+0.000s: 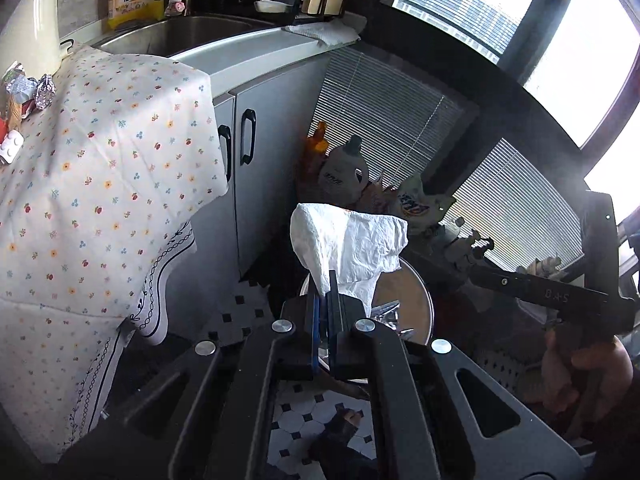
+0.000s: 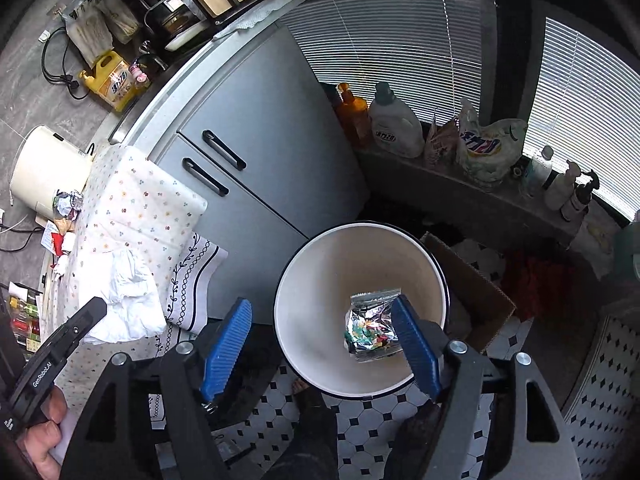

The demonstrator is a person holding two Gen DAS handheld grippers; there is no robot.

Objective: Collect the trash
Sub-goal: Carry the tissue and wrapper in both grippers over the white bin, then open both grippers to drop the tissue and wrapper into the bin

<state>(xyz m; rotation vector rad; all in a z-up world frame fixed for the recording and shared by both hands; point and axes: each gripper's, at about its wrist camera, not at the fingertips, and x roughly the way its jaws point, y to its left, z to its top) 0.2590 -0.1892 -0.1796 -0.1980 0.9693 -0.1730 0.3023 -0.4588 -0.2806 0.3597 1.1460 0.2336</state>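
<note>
Now, what we see:
Bin [image 2: 320, 264]: cream, on the tiled floor beside the tabletop.
Left gripper [image 1: 325, 312]: jaws pinching our white tissue [image 1: 352, 244].
Right gripper [image 2: 320, 340]: jaws spread above the bin.
Foil wrapper [image 2: 372, 326]: inside the bin.

My black left gripper [image 1: 325, 312] with ridged blue pads, round silver screws, my matching right gripper [image 2: 322, 344], white GenRobot.AI lettering on a handle
</note>
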